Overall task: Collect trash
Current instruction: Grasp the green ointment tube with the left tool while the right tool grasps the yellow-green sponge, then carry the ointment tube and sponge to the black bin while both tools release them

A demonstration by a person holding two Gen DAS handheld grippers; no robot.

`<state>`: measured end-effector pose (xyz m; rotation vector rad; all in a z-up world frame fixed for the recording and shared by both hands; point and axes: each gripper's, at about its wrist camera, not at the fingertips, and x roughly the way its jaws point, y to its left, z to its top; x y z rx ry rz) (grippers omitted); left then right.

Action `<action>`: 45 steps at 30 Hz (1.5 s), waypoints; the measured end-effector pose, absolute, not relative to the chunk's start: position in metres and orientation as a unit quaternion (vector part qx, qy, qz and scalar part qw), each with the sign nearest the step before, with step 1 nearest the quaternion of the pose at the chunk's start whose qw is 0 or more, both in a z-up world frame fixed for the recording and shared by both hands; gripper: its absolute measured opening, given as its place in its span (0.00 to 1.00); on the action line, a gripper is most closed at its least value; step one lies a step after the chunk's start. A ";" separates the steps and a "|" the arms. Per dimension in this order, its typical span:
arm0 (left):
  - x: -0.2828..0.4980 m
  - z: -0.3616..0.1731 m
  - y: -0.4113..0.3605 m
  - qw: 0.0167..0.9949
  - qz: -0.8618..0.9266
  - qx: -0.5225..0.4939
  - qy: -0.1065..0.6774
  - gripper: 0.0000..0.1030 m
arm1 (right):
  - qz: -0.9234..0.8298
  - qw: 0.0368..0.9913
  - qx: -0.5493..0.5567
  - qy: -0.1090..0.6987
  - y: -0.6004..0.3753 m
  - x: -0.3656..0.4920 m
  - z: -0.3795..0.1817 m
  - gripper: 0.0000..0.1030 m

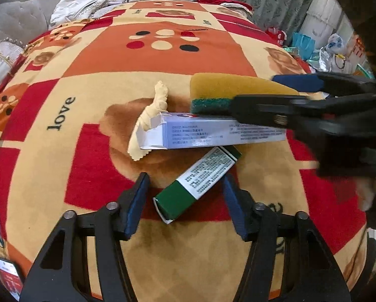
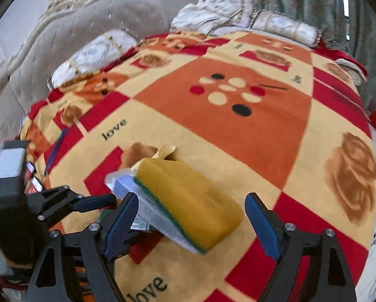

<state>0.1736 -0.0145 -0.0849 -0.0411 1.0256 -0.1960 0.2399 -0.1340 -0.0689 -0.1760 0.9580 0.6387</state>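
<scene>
**Both grippers over the pile on the bed**

I've got my left gripper (image 1: 185, 196) pointing down at the blanket (image 1: 213, 58), jaws apart, and the green-and-white box (image 1: 198, 183) lies slantwise right between them. Its green end sits near my left pad; the right pad is just beside its long edge. I can't see either pad pressing on it, so I call nothing held there.

Just beyond that box lies the long white box (image 1: 213, 132), one end flap open, resting partly on a crumpled cream cloth (image 1: 152, 110). On top of it, at the far side, sits the yellow sponge (image 1: 238, 88) with its green scouring face turned toward me.

My right gripper (image 2: 191, 216) comes in from the right, jaws spread wide. From its own camera the sponge lies between the two blue pads, nearer the left one, with clear blanket showing before the right pad. The white box pokes out beneath the sponge, touching it.

Pillows (image 2: 92, 58) line the headboard beyond.
</scene>
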 end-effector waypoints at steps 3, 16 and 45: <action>0.172 -0.084 -0.015 0.867 -0.095 -0.026 0.488 0.39 | 0.308 0.836 -0.067 0.449 -0.138 0.241 -0.074 0.50; 0.145 -0.055 -0.035 0.879 -0.115 -0.039 0.462 0.17 | 0.280 0.871 -0.011 0.403 -0.202 0.187 -0.038 0.33; 0.082 -0.024 -0.182 0.867 -0.234 -0.005 0.440 0.17 | 0.146 0.900 0.072 0.403 -0.359 0.067 -0.051 0.33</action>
